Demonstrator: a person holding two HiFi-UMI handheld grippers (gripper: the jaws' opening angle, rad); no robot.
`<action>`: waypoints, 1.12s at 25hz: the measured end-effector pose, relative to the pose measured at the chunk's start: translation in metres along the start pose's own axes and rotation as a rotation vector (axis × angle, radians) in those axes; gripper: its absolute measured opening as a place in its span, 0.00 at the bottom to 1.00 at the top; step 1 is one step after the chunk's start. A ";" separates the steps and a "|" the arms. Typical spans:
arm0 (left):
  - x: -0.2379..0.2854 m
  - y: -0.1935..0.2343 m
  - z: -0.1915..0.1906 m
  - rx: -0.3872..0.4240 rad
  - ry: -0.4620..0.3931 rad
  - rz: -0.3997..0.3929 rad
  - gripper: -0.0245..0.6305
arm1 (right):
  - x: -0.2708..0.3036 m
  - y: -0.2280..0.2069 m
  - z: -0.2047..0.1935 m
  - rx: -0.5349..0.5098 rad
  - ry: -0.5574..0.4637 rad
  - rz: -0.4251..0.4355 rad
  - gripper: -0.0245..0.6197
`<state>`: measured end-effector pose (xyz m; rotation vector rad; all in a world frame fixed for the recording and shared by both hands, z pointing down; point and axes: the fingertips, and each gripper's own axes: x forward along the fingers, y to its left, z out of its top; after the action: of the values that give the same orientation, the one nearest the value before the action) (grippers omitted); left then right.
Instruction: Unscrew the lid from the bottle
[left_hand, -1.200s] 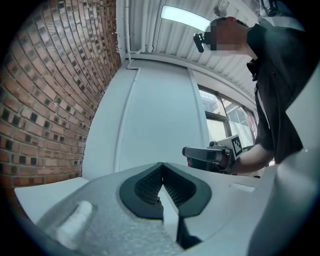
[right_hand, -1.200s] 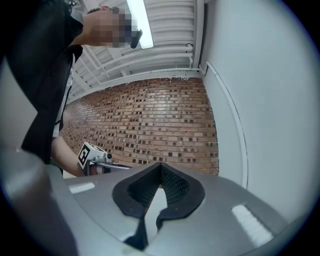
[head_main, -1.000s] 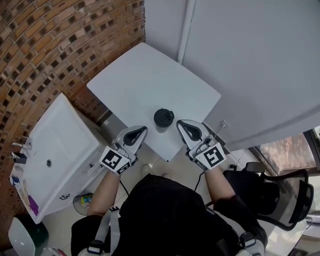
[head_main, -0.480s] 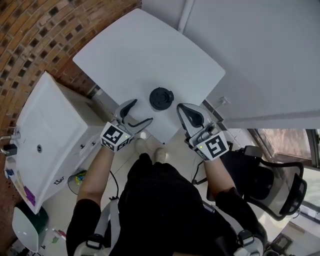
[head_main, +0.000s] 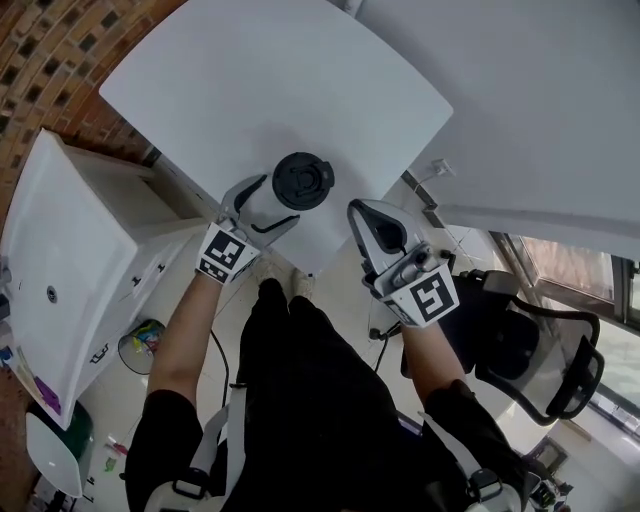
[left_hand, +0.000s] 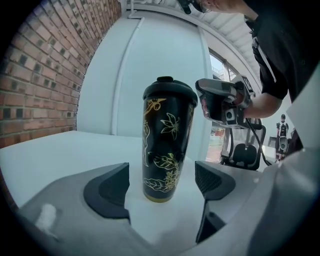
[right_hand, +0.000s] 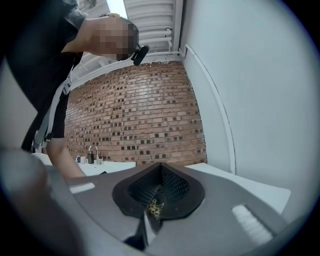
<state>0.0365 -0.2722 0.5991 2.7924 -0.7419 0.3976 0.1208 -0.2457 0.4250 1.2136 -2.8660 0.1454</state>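
A tall black bottle (left_hand: 167, 145) with gold flower print stands upright near the front corner of the white table (head_main: 250, 80). Its black lid (head_main: 302, 180) is screwed on. My left gripper (head_main: 268, 207) is level with the bottle's lower body. Its jaws have just been opening and now stand wide, with the bottle in line with the gap, just past the pads (left_hand: 107, 190) and touching neither. My right gripper (head_main: 362, 218) hangs shut to the right of the bottle, off the table's edge and apart from it. It also shows in the left gripper view as the right gripper (left_hand: 220, 100), beside the lid.
A white sink cabinet (head_main: 70, 260) stands to the left, below a brick wall (head_main: 40, 60). A black office chair (head_main: 540, 340) is at the right. A white wall panel (head_main: 520, 100) runs along the table's far right side. A small bin (head_main: 145, 350) sits on the floor.
My left gripper went from shut to wide open and came down beside the bottle, closing in on it. My right gripper sank a little and stayed shut.
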 end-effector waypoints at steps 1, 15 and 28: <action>0.003 0.001 -0.002 -0.002 -0.001 -0.004 0.68 | -0.001 -0.004 -0.003 0.004 0.003 -0.007 0.05; 0.041 0.002 -0.007 0.046 -0.002 -0.099 0.68 | 0.007 -0.020 -0.020 0.030 0.016 -0.032 0.05; 0.052 -0.001 0.001 0.084 -0.021 -0.156 0.67 | 0.013 -0.021 -0.034 0.046 0.027 -0.032 0.05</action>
<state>0.0808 -0.2950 0.6149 2.9115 -0.5184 0.3794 0.1266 -0.2667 0.4609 1.2547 -2.8333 0.2258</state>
